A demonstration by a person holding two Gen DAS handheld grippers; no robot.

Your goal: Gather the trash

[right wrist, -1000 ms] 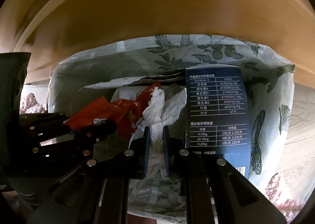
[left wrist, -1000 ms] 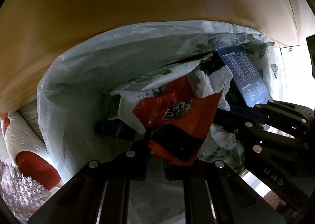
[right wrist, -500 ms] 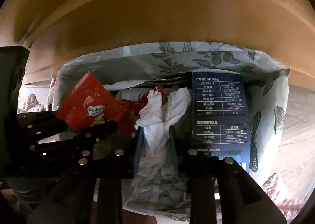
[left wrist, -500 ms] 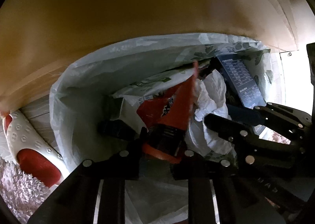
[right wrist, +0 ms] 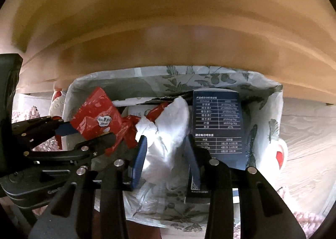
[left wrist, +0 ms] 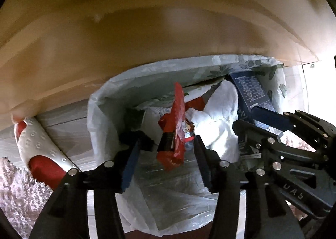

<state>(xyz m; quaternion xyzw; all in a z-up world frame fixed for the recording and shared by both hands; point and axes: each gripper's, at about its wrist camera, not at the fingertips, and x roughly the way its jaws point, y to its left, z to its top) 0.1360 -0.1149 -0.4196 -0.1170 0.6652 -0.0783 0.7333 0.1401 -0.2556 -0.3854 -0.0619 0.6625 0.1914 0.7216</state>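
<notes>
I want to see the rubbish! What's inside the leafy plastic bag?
Inside the bag you can see a red snack wrapper, crumpled white tissue, a dark blue box and some white packaging behind. Whatever lies underneath them is covered.

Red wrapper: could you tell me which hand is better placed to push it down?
Left: the left tongs, just opening, straddle the loose red wrapper; the right tongs, also opening, straddle the white tissue.

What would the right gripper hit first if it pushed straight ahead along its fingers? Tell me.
Most likely the crumpled white tissue lying between the open fingers of the right gripper, inside the bin bag. Depth is hard to judge, but nothing else sits nearer.
</notes>
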